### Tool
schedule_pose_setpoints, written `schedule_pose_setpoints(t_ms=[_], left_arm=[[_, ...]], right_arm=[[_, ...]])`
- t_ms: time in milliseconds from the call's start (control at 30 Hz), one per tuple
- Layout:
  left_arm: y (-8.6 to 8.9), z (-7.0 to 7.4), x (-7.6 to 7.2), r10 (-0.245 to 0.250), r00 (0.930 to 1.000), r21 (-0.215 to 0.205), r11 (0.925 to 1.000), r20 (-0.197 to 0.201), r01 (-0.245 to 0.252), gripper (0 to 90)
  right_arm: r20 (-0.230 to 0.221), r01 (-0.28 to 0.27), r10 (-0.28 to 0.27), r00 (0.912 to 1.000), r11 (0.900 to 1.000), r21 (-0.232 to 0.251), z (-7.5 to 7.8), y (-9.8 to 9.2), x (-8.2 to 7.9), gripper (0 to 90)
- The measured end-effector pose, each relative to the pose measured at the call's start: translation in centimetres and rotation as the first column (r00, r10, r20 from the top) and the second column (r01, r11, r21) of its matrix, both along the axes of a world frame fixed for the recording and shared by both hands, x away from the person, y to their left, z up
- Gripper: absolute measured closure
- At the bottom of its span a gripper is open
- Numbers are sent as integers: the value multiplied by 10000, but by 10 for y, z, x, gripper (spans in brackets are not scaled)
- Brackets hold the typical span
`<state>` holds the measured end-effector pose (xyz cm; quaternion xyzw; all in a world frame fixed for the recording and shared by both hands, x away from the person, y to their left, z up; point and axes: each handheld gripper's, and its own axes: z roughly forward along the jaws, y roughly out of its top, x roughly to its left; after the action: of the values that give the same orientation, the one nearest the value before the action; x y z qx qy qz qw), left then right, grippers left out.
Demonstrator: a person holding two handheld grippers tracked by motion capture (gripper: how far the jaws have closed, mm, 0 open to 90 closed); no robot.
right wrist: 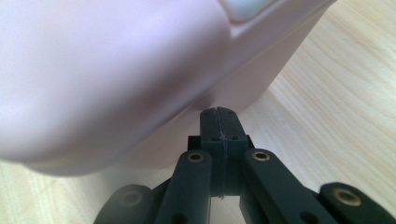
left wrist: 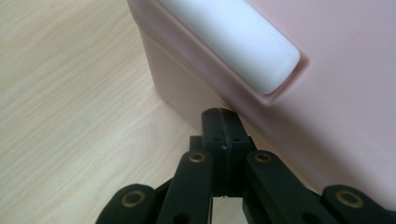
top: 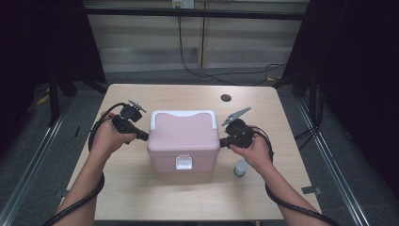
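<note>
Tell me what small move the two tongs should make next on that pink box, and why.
Probably press both inward under the lid's rim, then lift. The left tongs and right tongs sit shut at opposite sides of the pink box, tips near its side walls just below the lid. The white latch in front looks closed, so the whole box should rise together.

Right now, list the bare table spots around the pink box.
Free: the table strip in front of the pink box, and behind it up to the dark hole. Crowded: both box sides, with the left gripper, right gripper and small jar.
</note>
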<state>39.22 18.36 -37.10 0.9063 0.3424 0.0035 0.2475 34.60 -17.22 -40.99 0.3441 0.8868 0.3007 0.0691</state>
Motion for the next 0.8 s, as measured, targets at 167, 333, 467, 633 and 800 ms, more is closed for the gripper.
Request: schedule_pose_setpoints(t_ms=[167,333,467,633,800], left_arm=[[-7,-1,8,22,9999,-91,10000,-102,-23,900],[-16,-7,13,-98,9996,-45,9999,-270,97,900],[-22,-10,18,-117,9994,-268,9996,-328,108,900],[-32,-10,23,-137,9995,-230,9997,-293,130,900],[-36,-10,23,-106,9994,-249,9996,-326,98,900]], right_arm=[[-41,151,-151,9999,9999,43,-1,-6,4,900],[-41,389,-390,9992,9992,-101,0,-14,11,900],[-88,560,-561,9984,9984,-69,0,-23,15,900],[-143,866,-865,9961,9962,52,-1,-32,18,900],[-49,944,-944,9955,9955,3,-1,-36,18,900]])
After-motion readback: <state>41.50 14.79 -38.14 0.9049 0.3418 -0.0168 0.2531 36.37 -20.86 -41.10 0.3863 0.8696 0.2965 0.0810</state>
